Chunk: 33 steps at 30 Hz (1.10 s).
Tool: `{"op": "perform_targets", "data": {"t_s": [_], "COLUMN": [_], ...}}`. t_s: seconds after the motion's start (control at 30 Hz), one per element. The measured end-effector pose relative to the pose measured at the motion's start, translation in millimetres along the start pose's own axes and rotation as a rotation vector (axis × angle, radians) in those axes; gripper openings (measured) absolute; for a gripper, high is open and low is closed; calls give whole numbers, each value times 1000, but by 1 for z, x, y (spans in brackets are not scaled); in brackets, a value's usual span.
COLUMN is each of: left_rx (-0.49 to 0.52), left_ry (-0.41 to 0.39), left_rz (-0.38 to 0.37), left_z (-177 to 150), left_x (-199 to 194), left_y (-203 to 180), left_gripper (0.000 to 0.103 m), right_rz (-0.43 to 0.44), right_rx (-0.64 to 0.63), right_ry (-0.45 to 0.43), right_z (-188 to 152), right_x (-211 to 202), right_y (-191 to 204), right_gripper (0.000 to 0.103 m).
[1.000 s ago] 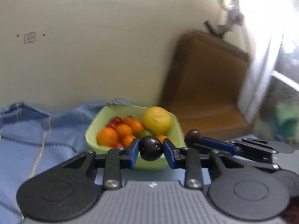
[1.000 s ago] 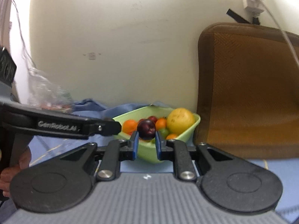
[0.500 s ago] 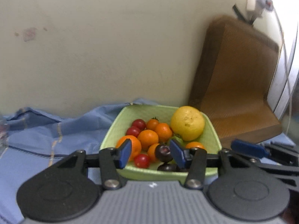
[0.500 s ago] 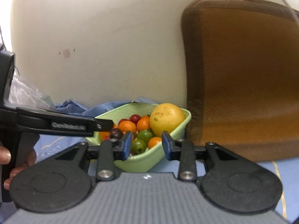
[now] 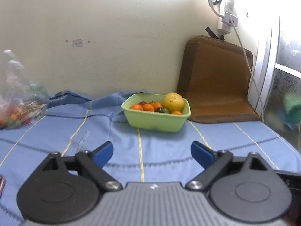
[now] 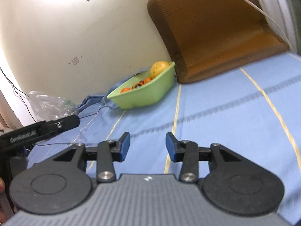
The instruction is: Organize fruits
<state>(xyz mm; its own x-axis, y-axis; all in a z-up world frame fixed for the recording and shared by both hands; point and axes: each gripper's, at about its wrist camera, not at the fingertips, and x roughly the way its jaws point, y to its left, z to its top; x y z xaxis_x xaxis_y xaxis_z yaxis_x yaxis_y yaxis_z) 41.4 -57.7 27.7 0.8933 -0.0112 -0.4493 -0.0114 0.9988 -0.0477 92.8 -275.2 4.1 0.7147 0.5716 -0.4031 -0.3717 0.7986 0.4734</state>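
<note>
Blue pads tip both tools, and both stand apart with nothing between them: the left hand-held gripper (image 5: 151, 155) has just been opening to a wide gape, and the right hand-held gripper (image 6: 147, 147) has just been opening too, to a narrower gap. Each hovers over the light blue cloth (image 5: 160, 150) with its yellow stripes, well back from the fruit.

Farther off, near the wall, sits the pale green bowl (image 5: 156, 121), just left of a brown cushion (image 5: 216, 79). It holds small oranges (image 5: 148, 107), a big yellow citrus (image 5: 173, 101), a dark plum (image 5: 160, 110) and a green fruit beside it. My reading is that a good part of the sorting is done, since the bowl is well filled and neither tool carries anything. What is left appears to be at the far left: a clear plastic bag (image 5: 17, 98) with a blur of red, orange and green pieces inside, likely more fruit to fetch.

The left wrist view looks into the bowl and shows the bag's coloured contents, plus a power strip and white cable on the wall at the right. The right wrist view is tilted, shows little inside the bowl, and nothing coloured in the bag; it alone shows the left tool's black finger reaching in at the left edge, with a fingertip of the person at the frame's edge
</note>
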Motion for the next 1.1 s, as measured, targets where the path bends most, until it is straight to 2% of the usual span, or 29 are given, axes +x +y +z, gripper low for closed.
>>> {"op": "perform_targets", "data": {"t_s": [0.07,0.23,0.47,0.6,0.87,1.1], "left_rx": [-8,-35,-1,29,53,148], "left_ry": [-2,7,8,4,7,9], "left_rz": [10,66,145,203,253,354], "left_z": [-8,-25,-35,-39,-44,-50], "left_x": [-13,-38,-52,-54,-52,-48], "left_y": [-2,-2,-3,-6,-10,-22], "left_gripper": [103,103,103,103,103,103], "right_rz": [-7,-7,6,8,4,4], "right_rx": [6,21,30,21,17,28], "right_ry": [5,13,20,21,13,12], "right_z": [-10,-30,-38,-40,-43,-44], "right_x": [-12,-30,-41,-42,-44,-44], "right_y": [3,12,20,26,26,23], "right_gripper": [45,53,64,64,69,69]}}
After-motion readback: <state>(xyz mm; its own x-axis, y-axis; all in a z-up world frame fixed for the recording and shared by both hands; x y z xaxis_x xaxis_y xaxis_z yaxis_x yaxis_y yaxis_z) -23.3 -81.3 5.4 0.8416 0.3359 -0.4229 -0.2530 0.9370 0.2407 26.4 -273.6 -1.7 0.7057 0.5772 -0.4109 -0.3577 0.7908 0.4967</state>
